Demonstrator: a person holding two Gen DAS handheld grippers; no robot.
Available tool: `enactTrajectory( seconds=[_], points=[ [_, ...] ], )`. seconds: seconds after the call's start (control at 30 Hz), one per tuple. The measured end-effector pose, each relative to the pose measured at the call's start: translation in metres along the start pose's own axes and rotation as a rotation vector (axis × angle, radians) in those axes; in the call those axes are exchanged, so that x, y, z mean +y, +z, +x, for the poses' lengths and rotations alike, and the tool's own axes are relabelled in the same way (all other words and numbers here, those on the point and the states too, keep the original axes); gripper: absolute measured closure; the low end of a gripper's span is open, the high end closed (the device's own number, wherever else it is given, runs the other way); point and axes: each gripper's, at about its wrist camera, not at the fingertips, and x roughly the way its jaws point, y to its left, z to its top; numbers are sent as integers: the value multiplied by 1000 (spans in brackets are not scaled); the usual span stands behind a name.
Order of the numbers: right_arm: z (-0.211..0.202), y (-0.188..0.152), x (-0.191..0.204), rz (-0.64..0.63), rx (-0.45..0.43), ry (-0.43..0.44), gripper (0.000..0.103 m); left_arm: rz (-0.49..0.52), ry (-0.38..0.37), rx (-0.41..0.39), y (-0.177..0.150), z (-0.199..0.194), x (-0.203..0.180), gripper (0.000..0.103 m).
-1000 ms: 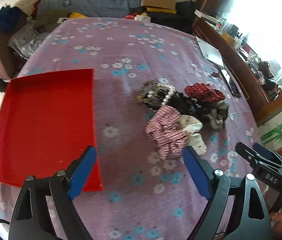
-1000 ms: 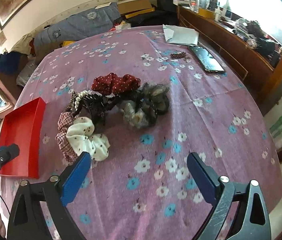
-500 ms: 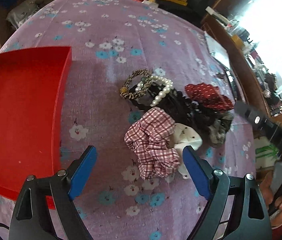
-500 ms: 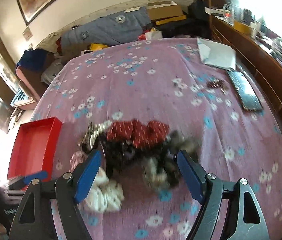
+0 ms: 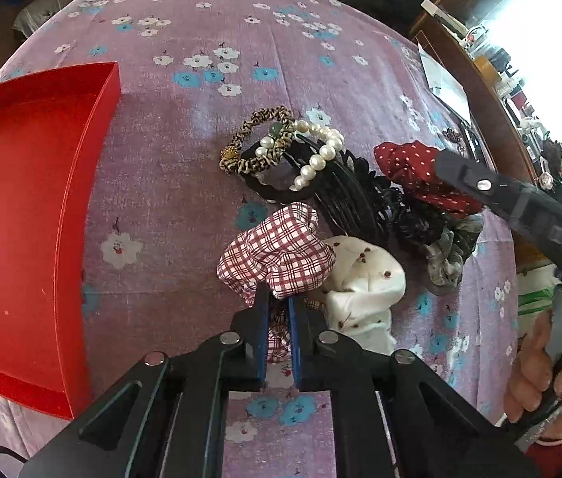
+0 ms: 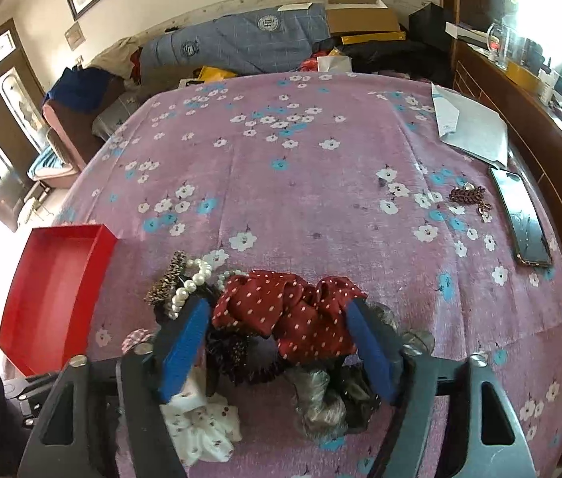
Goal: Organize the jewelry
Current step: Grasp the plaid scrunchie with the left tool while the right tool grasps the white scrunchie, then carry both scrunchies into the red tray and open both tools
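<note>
A pile of hair things and jewelry lies on the purple flowered cloth. My left gripper [image 5: 279, 318] is shut on the near edge of the red-and-white plaid scrunchie [image 5: 281, 251]. Beside it lie a cream scrunchie [image 5: 364, 279], a pearl bracelet [image 5: 317, 155], a braided band [image 5: 257, 139] and a black claw clip [image 5: 344, 195]. My right gripper [image 6: 279, 306] is closing, its blue pads flanking the two ends of the red polka-dot scrunchie [image 6: 289, 310]. The scrunchie does not look squeezed. An empty red tray [image 5: 22, 199] sits at the left.
A phone [image 6: 524, 219], a white envelope [image 6: 472, 127] and a small dark trinket [image 6: 468, 195] lie near the table's right edge. A grey scrunchie [image 6: 321, 398] sits under the right gripper. A person's hand [image 5: 532, 374] holds the right gripper's handle. Clutter lines the far wall.
The left gripper dropped onto the plaid scrunchie and shut on it. The right gripper moved in over the pile to the polka-dot scrunchie, and its jaws narrowed.
</note>
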Motion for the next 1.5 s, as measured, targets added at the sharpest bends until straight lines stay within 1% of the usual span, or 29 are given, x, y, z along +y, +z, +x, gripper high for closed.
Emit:
enactTrajectory(
  seconds=[0.03,0.07,0.1,0.13,0.2,0.27,0.37,0.47,0.57,0.63,0.67,0.77,0.8,0.87,0.9,0.93,1.0,1.03,1.1,1.17,1.2,1.27,1.3,1.37,1.4,1.5],
  points=[
    [2,0,-1,-2,8,4,60,1,1,-9,-1,-3,0,96],
    [7,0,-2,-2,33,14,68,0,1,-15,-3,-6,-1,96],
    [8,0,-3,2,43,22,86,-5,-2,-20,-4,-11,-1,97],
    [8,0,-4,11,51,36,96,-9,-8,-29,-5,-18,-1,97],
    [2,-1,-5,19,36,48,98,-7,-18,-53,-8,-34,-1,97],
    [-9,-1,-3,17,11,54,101,-3,-30,-85,-10,-54,0,97],
    [-28,1,4,9,-32,64,102,0,-44,-127,-11,-81,5,97],
    [-43,5,13,9,-60,77,102,0,-45,-161,-9,-103,18,96],
    [-55,8,25,11,-80,102,102,-11,-19,-191,-5,-120,37,96],
    [-59,11,35,9,-88,116,102,-27,5,-212,-1,-132,58,96],
    [-60,13,43,2,-91,119,102,-36,18,-220,0,-136,67,96],
    [-56,17,50,-3,-91,110,101,-66,53,-239,4,-147,97,96],
    [-52,17,49,-7,-78,116,100,-78,64,-241,4,-150,108,96],
    [-42,10,50,-21,-16,124,74,-92,75,-242,4,-152,122,96],
    [-42,3,52,-27,-1,142,40,-97,77,-241,3,-153,127,96],
    [-42,-4,53,-35,4,156,23,-103,76,-240,2,-153,133,96],
    [-37,-27,65,-78,33,171,22,-109,74,-235,0,-150,141,96],
    [-27,-41,74,-104,83,166,22,-115,71,-231,-1,-148,145,96],
    [-12,-57,82,-107,133,160,22,-130,70,-217,-2,-144,154,96],
    [6,-71,89,-102,164,127,25,-145,64,-205,0,-140,161,96],
    [15,-75,91,-104,173,99,31,-149,64,-202,1,-140,165,96],
    [28,-78,88,-82,208,84,63,-151,74,-202,3,-141,171,96],
    [32,-78,86,-59,232,97,95,-149,76,-205,4,-143,173,96],
    [24,-75,81,-8,214,119,96,-143,83,-215,5,-148,179,96],
    [17,-72,84,-6,196,119,96,-141,87,-221,7,-150,181,96],
    [-7,-57,94,7,137,164,96,-135,106,-232,16,-155,192,96]
  ],
)
